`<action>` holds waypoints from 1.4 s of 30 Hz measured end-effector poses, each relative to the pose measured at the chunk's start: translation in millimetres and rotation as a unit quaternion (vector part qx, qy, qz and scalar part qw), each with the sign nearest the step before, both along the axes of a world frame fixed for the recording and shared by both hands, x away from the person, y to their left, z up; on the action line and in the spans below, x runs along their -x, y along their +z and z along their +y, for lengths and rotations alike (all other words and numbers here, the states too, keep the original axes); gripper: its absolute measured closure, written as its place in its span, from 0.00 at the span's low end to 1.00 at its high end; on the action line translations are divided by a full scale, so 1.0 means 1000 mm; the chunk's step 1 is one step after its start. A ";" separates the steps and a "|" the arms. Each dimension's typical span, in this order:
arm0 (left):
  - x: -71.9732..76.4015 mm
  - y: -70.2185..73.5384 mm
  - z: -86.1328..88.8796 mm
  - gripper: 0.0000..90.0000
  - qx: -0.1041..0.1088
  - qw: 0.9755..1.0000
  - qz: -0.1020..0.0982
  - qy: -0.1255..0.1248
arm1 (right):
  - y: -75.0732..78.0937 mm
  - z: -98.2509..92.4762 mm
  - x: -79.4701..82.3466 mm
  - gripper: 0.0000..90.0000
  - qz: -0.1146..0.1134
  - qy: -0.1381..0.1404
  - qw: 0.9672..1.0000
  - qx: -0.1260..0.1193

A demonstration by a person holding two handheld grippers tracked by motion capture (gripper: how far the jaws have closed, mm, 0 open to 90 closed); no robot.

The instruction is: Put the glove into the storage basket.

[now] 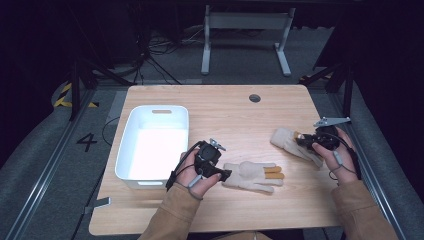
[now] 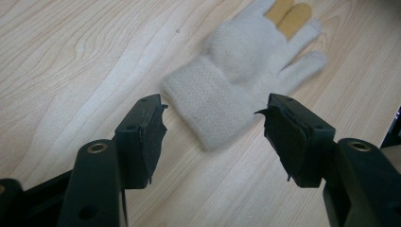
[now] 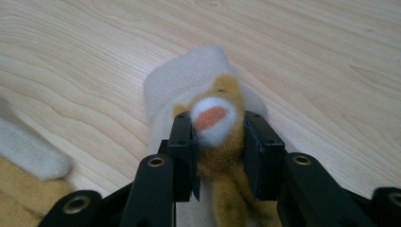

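A cream knitted glove (image 1: 252,176) with mustard fingers lies flat on the wooden table near the front middle. My left gripper (image 1: 226,174) is at its cuff. In the left gripper view the jaws stand wide apart around the cuff (image 2: 215,109), touching nothing, so the left gripper (image 2: 213,116) is open. A second cream glove (image 1: 287,141) lies at the right side of the table. My right gripper (image 1: 301,140) is on it. In the right gripper view the right gripper (image 3: 218,130) is shut on a mustard and white fuzzy part of that glove (image 3: 189,80).
An empty white plastic bin (image 1: 129,145) stands on the left half of the table, close to my left hand. A round cable hole (image 1: 254,98) sits near the far edge. A white table frame (image 1: 245,22) stands on the floor beyond.
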State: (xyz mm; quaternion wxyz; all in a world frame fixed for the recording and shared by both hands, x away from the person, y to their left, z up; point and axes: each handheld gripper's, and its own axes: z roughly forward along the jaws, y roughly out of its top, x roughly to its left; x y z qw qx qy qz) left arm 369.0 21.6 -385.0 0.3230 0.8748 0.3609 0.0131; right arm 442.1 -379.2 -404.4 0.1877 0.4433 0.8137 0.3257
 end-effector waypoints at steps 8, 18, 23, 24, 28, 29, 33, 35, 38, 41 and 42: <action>0.000 0.000 0.000 0.43 0.001 1.000 0.001 0.000 | 0.014 0.008 0.007 0.76 -0.012 0.017 1.000 -0.002; 0.000 0.001 0.000 0.43 0.001 1.000 0.000 0.000 | 0.036 0.025 0.021 0.76 -0.030 0.051 0.998 -0.008; 0.000 0.001 0.001 0.43 0.001 1.000 -0.002 0.000 | 0.048 0.039 0.031 0.76 -0.030 0.090 0.995 -0.033; 0.000 0.001 0.001 0.43 0.001 1.000 -0.002 0.000 | 0.048 0.039 0.031 0.76 -0.030 0.090 0.995 -0.033; 0.000 0.002 0.002 0.43 0.001 1.000 -0.002 -0.001 | 0.054 0.051 0.038 0.76 -0.030 0.114 0.992 -0.036; 0.001 0.002 0.002 0.43 0.002 1.000 -0.002 0.000 | 0.055 0.056 0.040 0.76 -0.030 0.121 0.992 -0.035; 0.001 0.002 0.002 0.43 0.002 1.000 -0.003 0.001 | 0.056 0.064 0.043 0.76 -0.026 0.135 0.990 -0.037; 0.001 0.002 0.002 0.43 0.002 1.000 -0.002 0.001 | 0.055 0.066 0.044 0.76 -0.024 0.139 0.989 -0.037; 0.001 0.003 0.002 0.43 0.002 1.000 -0.003 0.001 | 0.055 0.073 0.046 0.76 -0.020 0.152 0.987 -0.040; 0.001 0.003 0.002 0.43 0.003 1.000 -0.003 0.002 | 0.056 0.080 0.049 0.76 -0.021 0.164 0.985 -0.043; 0.001 0.003 0.002 0.43 0.003 1.000 -0.003 0.002 | 0.056 0.082 0.051 0.76 -0.020 0.168 0.985 -0.044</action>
